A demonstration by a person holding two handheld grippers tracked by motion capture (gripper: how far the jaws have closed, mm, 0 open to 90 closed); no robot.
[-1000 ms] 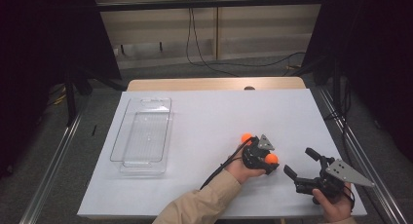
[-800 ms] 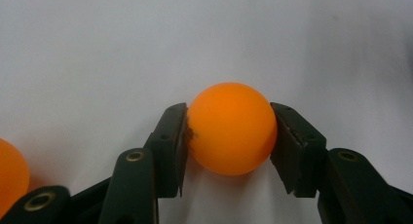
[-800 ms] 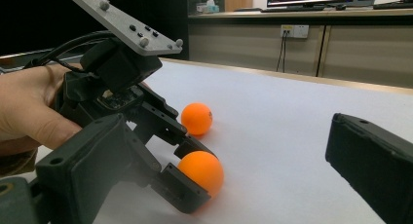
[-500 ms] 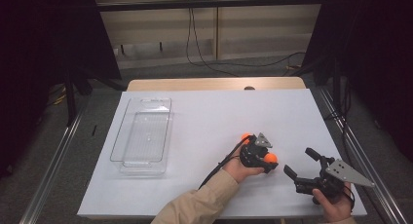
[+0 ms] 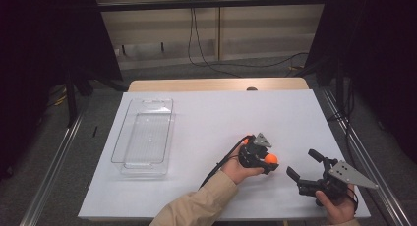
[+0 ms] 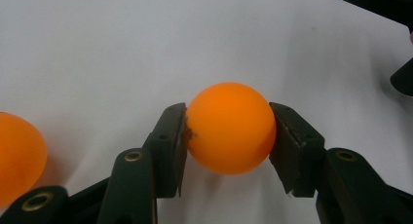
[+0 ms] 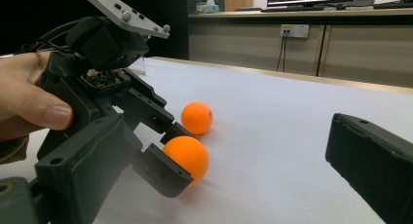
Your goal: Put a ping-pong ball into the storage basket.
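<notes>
A: Little is changed since the earlier high view: the left gripper is seen shifted only slightly on the sheet, and the right gripper is found where it was

B: And the jaws of the left one?

A: They are pressed against both sides of the orange ball, at its widest line, so the ball is held between the pads. In the right gripper view the ball is shown low, at or just above the white sheet; contact with the sheet cannot be told

B: How is the ball expected to handle?

A: It is judged very light, thin-walled and smooth, like a table tennis ball. A hard squeeze could dent it, and a grip off its middle could let it squirt out. Hold is best taken across the widest line, as is done now, with gentle force

B: What lies further out?

A: A second orange ball is seen just beyond the held one, loose on the sheet. The right gripper is kept apart to the right, its jaws spread wide with nothing between them. The clear tray is set well away at the left of the table, and nothing is seen in it
</notes>
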